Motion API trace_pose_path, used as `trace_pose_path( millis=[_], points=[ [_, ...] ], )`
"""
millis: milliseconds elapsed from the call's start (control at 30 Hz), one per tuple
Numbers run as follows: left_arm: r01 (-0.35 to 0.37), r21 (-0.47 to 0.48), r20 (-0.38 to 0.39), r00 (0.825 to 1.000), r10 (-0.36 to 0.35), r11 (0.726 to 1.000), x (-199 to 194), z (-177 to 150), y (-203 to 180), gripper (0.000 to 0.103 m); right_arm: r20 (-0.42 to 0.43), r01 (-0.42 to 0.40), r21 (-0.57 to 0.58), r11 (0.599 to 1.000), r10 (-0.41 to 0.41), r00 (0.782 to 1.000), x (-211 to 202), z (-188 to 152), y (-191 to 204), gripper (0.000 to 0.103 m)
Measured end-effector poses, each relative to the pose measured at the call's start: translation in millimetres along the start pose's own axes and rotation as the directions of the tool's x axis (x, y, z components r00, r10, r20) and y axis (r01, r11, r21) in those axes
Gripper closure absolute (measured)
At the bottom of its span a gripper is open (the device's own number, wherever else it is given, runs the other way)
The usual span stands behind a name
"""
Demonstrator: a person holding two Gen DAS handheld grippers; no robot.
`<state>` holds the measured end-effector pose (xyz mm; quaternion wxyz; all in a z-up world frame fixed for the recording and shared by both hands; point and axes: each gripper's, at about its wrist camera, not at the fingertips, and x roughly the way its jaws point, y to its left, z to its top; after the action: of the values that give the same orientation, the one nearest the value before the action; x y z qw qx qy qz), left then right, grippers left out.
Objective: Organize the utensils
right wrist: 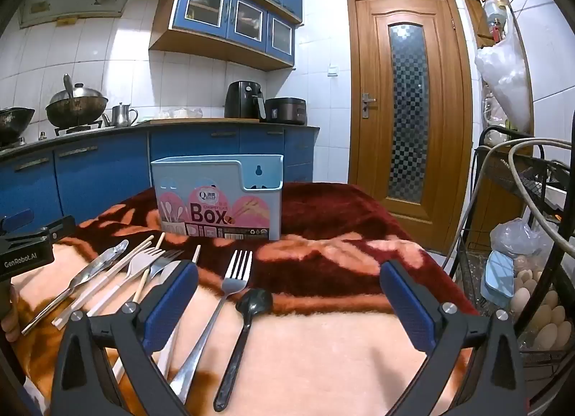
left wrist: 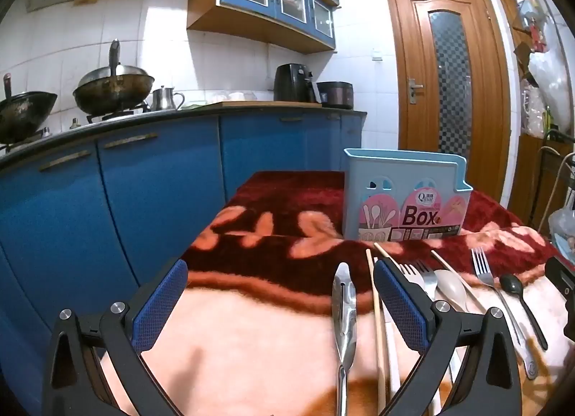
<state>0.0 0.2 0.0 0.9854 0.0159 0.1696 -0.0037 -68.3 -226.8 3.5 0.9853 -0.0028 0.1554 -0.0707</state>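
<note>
Start of the job, nothing picked yet. Left gripper (left wrist: 280,304) and right gripper (right wrist: 289,303) both spread wide, empty, hovering over the desk (right wrist: 323,351) with its plush blanket. Utensils lie loose at 6 o'clock of the blue plastic holder (right wrist: 219,197): steel fork (right wrist: 230,283), glossy black spoon (right wrist: 251,304), thin wooden chopsticks (left wrist: 377,322). Next, probably: drop onto one slim handle and pinch it.

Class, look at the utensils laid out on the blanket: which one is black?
The black spoon, at the right end of the row beside a silver fork; every other utensil is silver, white or pale wood.
</note>
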Motion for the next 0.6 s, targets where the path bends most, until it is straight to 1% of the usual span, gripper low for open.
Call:
trace_pose_path(
  millis=[600],
  points=[
    [-0.002,0.004,0.004,1.000,0.002,1.000,-0.3,-0.1,-0.4,0.000,0.007,-0.001,0.002,1.000,0.001,1.000,-0.8,0.3,0.1,0.000]
  ],
)
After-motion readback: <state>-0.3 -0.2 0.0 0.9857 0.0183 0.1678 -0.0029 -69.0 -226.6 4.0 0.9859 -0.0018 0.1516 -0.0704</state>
